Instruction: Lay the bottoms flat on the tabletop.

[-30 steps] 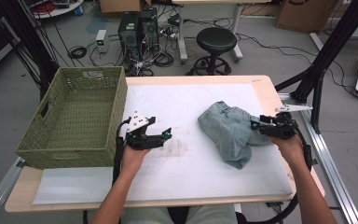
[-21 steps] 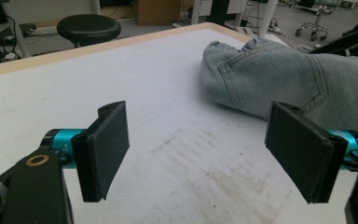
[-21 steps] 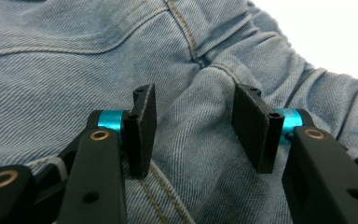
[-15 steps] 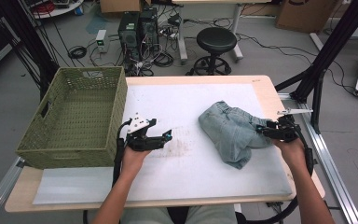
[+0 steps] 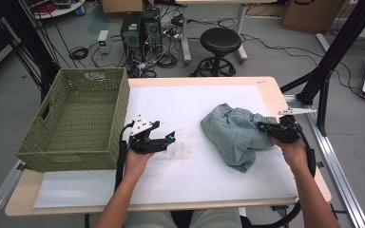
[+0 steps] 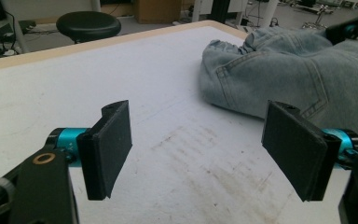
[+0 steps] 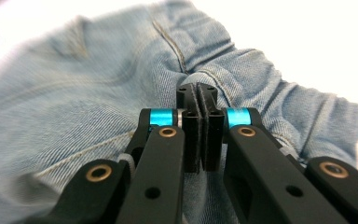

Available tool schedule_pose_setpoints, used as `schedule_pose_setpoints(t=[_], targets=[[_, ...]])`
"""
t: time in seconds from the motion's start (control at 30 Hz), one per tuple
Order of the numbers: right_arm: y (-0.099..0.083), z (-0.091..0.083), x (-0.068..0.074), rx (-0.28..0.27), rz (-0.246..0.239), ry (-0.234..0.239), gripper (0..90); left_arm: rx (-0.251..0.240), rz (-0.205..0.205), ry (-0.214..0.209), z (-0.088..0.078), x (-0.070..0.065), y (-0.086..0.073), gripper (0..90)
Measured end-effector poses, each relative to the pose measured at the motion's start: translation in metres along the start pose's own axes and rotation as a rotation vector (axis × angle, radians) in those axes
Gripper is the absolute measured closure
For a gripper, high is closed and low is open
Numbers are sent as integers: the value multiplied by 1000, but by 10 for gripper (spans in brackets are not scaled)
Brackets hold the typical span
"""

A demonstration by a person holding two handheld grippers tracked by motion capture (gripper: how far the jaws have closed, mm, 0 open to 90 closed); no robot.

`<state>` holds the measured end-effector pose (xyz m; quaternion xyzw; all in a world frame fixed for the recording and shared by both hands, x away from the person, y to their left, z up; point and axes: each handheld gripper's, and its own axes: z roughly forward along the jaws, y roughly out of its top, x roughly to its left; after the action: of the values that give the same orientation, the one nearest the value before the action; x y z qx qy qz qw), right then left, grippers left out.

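Denim garment [image 5: 235, 135], pale blue and crumpled in a heap, is found toward the right edge of the table [image 5: 195, 95], on the white mat [image 5: 190, 175]. It is judged soft, limp and of moderate weight: it is expected to sag and unfold when lifted, with little risk of slipping and none of breakage. Seams, a stitched pocket and a gathered hem are noted in the left gripper view; such doubled edges are judged the firmest places for a hold.

The right gripper [image 7: 200, 100] is seen at the garment's right side with its jaws just closed; the pads are pressed together and a fold of denim appears to be pinched at their tips. A single pinch at one edge is judged likely to leave most of the cloth trailing.

The left gripper [image 6: 205, 144] is held over the bare mat near its middle, jaws wide apart, nothing between them. A green woven basket [image 5: 76, 118] is set at the table's left edge, well apart from the garment.
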<state>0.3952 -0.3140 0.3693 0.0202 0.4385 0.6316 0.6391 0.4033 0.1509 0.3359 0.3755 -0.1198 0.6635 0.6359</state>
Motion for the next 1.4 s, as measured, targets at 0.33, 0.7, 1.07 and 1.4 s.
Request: schedule_pose_setpoints(t=[0.33, 0.7, 1.07, 1.4], targets=[[47, 23, 60, -37, -127, 144, 895, -9, -9, -3, -6, 2, -2, 265], [68, 78, 132, 48, -269, 302, 873, -21, -24, 9, -10, 5, -2, 271], [71, 13, 56, -202, -42, 76, 463, -16, -23, 11, -11, 5, -3, 272], [36, 64, 29, 128, 12, 43, 768, -7, -23, 10, -10, 5, -4, 276]])
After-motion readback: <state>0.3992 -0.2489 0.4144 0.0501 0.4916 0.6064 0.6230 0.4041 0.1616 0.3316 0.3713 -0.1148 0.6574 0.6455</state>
